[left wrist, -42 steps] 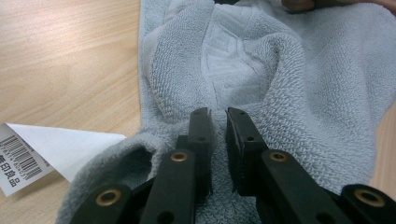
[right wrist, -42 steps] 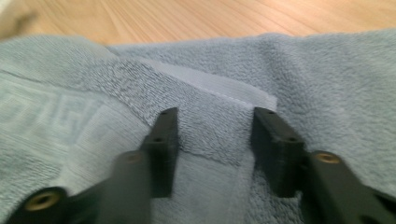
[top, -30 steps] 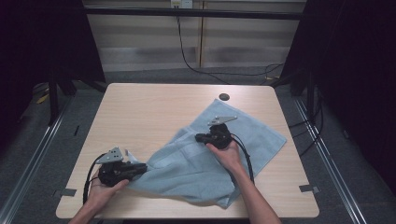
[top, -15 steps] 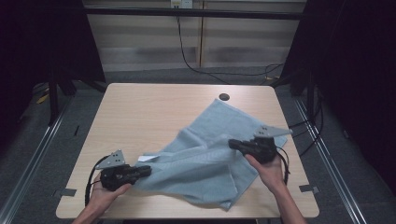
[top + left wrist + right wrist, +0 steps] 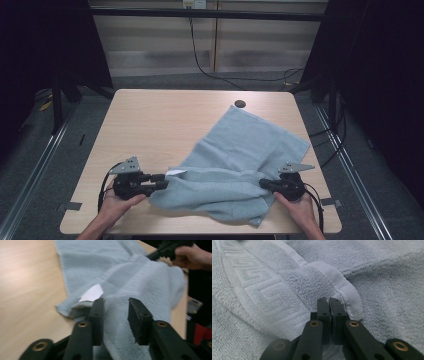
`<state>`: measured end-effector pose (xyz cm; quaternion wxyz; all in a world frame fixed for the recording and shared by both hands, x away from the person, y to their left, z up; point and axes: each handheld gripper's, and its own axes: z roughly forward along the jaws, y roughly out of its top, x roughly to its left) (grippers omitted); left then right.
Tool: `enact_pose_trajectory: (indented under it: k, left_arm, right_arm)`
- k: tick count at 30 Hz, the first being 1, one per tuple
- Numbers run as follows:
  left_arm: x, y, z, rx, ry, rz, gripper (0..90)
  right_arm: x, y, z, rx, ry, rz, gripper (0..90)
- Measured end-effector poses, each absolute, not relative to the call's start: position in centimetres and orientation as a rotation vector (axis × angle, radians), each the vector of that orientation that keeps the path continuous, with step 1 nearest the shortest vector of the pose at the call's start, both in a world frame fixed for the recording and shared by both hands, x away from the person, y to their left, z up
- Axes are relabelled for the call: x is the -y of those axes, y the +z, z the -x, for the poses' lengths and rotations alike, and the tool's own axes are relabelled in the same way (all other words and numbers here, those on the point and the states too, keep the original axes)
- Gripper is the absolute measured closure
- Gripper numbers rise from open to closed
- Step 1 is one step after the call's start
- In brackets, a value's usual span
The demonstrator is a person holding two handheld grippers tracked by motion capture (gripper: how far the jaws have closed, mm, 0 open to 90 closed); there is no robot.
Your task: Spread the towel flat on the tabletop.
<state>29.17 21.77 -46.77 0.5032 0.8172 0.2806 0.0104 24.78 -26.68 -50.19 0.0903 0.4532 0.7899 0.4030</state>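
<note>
The pale blue towel (image 5: 240,170) lies rumpled across the near right part of the bench (image 5: 165,120); to fold it cleanly I'd say the right gripper (image 5: 265,184) should keep its hem taut while the left gripper (image 5: 162,181) settles on the near left corner by the white label (image 5: 92,293). The left jaws have just been opening and stand apart astride the cloth without pressing it. The right gripper view shows its jaws pinched tight on the hem (image 5: 347,293), which from above is too small to tell.

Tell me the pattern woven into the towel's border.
A Greek-key meander on the pale blue towel, clearest in the right gripper view.
</note>
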Motion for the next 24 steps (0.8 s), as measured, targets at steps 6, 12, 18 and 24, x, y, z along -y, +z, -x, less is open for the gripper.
enact_pose_trajectory:
  k: [6,12,18,24]
  left_arm:
    - [-22.6,-47.3,-33.1,-0.799,0.034,-1.932,52.3]
    - [-23.6,-48.0,-34.6,-0.876,0.04,-1.856,48.9]
    - [-25.4,-47.4,-35.2,-0.919,0.064,-1.799,43.2]
    - [-24.2,-48.5,-36.0,-0.945,0.099,-1.875,41.0]
  right_arm:
    - [25.9,-50.4,-26.8,-2.353,1.194,-1.324,88.2]
    - [25.2,-50.6,-28.8,-2.371,1.223,-1.303,88.2]
    - [24.9,-50.5,-28.9,-2.379,1.199,-1.293,88.2]
    - [24.8,-50.5,-28.6,-2.377,1.195,-1.292,88.2]
